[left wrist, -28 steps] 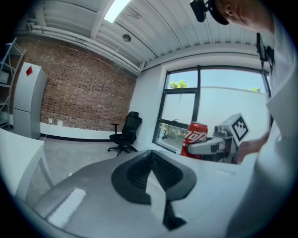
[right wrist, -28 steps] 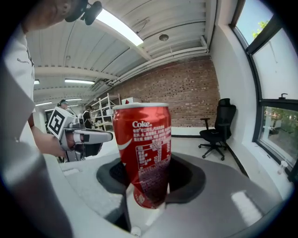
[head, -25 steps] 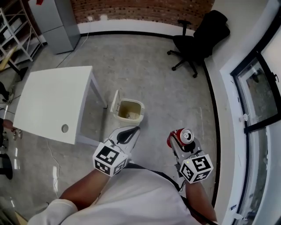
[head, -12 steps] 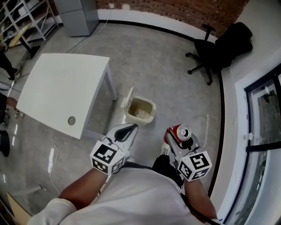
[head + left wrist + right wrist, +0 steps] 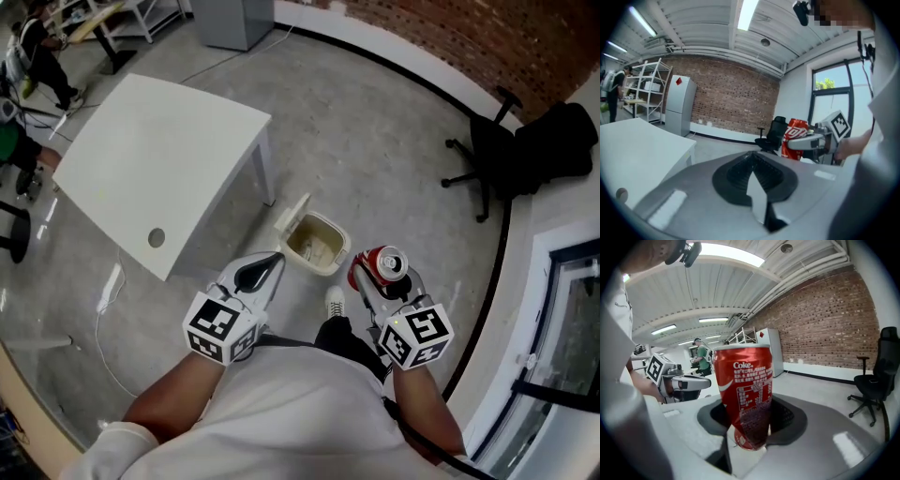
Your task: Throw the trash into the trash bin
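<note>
Your right gripper [image 5: 377, 281] is clamped on the red cola can [image 5: 382, 266], which stands upright between the pads with its top facing up. Your left gripper [image 5: 265, 269] has its jaws pressed together with nothing between them. The can hangs to the right of the trash bin [image 5: 330, 223] and nearer to you, not over its mouth. If you let go now, it would probably land on the floor near your shoe [image 5: 335, 300].

The bin's mouth looks small and it already holds some trash, so a release from high up or off-centre could hit the rim and bounce out. The lid [image 5: 293, 212] stands propped open on the table side; a can thrown across instead of dropped could strike it and rebound, or tip what looks like a light bin.

In the right gripper view the pads grip the can low on its body and it leans a little, so a quick swing may make it pivot or slip early. Whether any drink is left inside cannot be told, so tilting it before it is over the bin could spill. Your left gripper sits close to the bin's near edge; keep it from nudging the bin as you bring the can over
</note>
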Demonstrator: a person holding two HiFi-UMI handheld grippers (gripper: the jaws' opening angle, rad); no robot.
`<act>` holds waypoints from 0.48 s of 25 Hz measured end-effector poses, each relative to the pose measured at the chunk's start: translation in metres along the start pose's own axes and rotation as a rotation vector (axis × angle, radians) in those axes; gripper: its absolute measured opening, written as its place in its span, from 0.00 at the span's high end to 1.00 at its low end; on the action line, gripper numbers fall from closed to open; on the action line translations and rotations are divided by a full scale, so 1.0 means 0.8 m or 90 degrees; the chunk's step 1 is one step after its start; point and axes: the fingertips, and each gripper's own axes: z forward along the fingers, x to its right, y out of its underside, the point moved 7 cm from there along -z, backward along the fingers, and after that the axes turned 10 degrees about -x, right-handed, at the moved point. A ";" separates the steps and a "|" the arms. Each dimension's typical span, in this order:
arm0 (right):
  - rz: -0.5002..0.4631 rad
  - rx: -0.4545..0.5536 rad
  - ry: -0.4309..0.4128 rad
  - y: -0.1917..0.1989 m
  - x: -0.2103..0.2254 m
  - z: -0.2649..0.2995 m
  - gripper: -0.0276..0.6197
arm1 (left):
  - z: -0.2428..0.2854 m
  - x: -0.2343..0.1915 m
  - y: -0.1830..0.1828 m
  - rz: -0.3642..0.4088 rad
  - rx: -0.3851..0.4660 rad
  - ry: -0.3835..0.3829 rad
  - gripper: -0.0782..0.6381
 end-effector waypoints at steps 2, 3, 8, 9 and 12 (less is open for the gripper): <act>-0.013 -0.005 -0.042 -0.012 0.021 0.020 0.68 | 0.014 -0.005 -0.007 -0.026 0.005 -0.035 0.88; -0.021 -0.008 -0.060 -0.018 0.031 0.027 0.68 | 0.023 -0.005 -0.010 -0.039 0.006 -0.049 0.88; -0.056 -0.017 -0.131 -0.037 0.082 0.053 0.68 | 0.072 0.001 -0.029 -0.071 0.007 -0.107 0.88; -0.059 -0.021 -0.142 -0.038 0.093 0.058 0.69 | 0.081 0.003 -0.033 -0.073 0.006 -0.116 0.88; -0.062 -0.031 -0.174 -0.037 0.120 0.071 0.69 | 0.099 0.012 -0.043 -0.075 0.002 -0.145 0.88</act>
